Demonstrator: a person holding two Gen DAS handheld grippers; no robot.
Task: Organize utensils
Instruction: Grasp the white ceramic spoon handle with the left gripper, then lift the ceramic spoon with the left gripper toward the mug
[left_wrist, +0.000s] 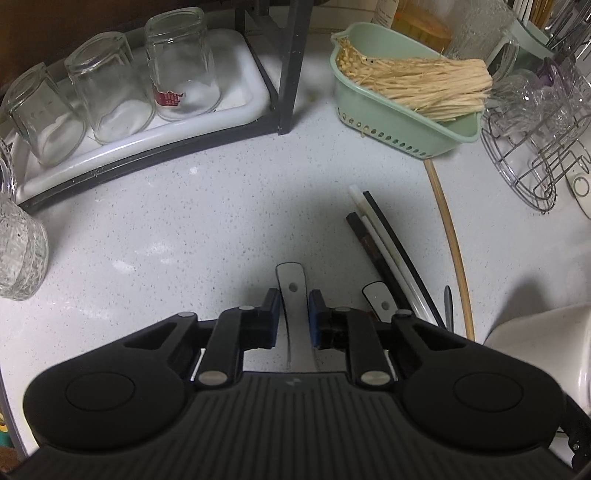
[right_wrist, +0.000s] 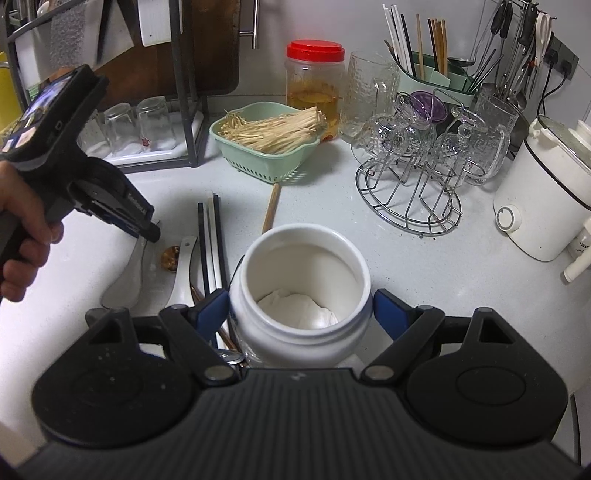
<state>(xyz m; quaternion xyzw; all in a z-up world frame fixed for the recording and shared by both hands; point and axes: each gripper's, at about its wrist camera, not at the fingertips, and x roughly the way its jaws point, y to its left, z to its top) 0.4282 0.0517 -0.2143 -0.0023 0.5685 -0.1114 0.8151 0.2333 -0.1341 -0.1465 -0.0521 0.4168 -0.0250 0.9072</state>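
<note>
Now the white desk (left_wrist: 184, 221) has a big white jar (right_wrist: 301, 280) on it, held in the right tongs (right_wrist: 301, 314). Beside it, the left tongs (left_wrist: 294, 317) are narrow and pinch a white spoon (left_wrist: 293, 295) lying by some chopsticks (left_wrist: 384, 243).

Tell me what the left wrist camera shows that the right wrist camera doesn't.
Left wrist only: the left claw closed on a white spoon handle. Right wrist only: the right claw around a white jar, a red-lidded jar, a white kettle. Both: green basket of enoki mushrooms, chopsticks, upturned glasses.
</note>
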